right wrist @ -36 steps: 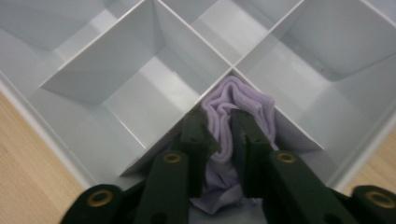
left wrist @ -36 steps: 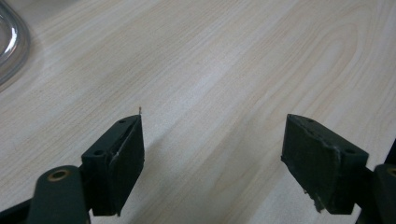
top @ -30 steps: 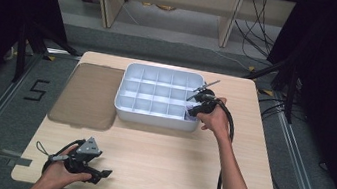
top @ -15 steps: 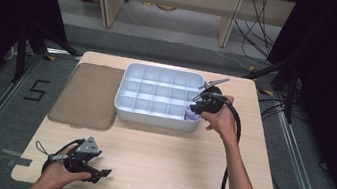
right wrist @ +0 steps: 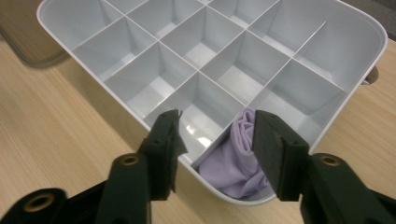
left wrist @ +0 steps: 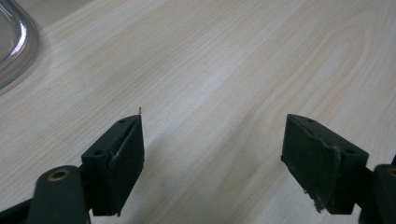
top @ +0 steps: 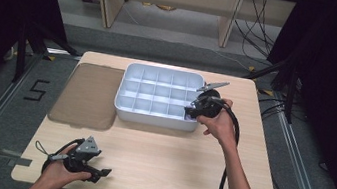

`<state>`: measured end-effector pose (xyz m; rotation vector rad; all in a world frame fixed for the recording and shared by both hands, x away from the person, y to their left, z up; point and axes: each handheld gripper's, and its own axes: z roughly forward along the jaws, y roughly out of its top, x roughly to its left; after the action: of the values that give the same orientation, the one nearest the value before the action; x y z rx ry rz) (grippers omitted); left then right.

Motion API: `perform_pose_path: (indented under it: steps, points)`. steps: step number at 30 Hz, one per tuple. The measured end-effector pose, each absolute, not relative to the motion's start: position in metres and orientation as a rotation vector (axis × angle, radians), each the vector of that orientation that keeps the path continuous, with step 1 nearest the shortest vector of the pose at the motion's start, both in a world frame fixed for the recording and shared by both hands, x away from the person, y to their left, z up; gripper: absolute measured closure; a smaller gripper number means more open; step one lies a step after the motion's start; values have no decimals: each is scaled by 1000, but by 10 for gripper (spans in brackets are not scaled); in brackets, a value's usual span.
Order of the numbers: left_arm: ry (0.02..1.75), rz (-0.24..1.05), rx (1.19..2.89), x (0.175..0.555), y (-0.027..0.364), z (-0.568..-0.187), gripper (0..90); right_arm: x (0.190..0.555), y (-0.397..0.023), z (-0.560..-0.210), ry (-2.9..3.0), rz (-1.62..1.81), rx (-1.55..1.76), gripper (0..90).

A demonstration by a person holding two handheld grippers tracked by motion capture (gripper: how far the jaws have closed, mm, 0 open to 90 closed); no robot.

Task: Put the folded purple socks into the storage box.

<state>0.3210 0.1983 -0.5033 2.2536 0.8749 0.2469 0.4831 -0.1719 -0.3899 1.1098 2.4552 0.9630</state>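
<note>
floor mark (top: pixel 37 90): "5" | right claw (right wrist: pixel 215 135): just opening, empty, above lilac cloth (right wrist: pixel 233 161) | left claw (left wrist: pixel 212 154): wide, empty

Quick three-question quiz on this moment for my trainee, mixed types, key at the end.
1. True or false: the lilac cloth lies in a corner compartment of the white divided tray.
2. Right gripper: A gripping the cloth, B jaws apart, cloth released.
3. What lies left of the tray in the high view?

Key: 1 true. 2 B; its jaws have just been opening. 3 a brown translucent lid, flat on the table.
</note>
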Motion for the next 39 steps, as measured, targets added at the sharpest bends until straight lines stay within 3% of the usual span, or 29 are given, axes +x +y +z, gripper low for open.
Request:
perform_pose_path:
  steps: [10, 27, 39]
  points:
    - [874, 253, 2253, 321, 198, -503, 207, 470, -169, -391, 2408, 1081, 1101, 382]
    - [870, 238, 2249, 321, 198, -503, 207, 450, -161, -394, 2361, 1157, 1096, 316]
    - [872, 253, 2250, 321, 199, -503, 207, 437, -160, -400, 2394, 1190, 1069, 204]
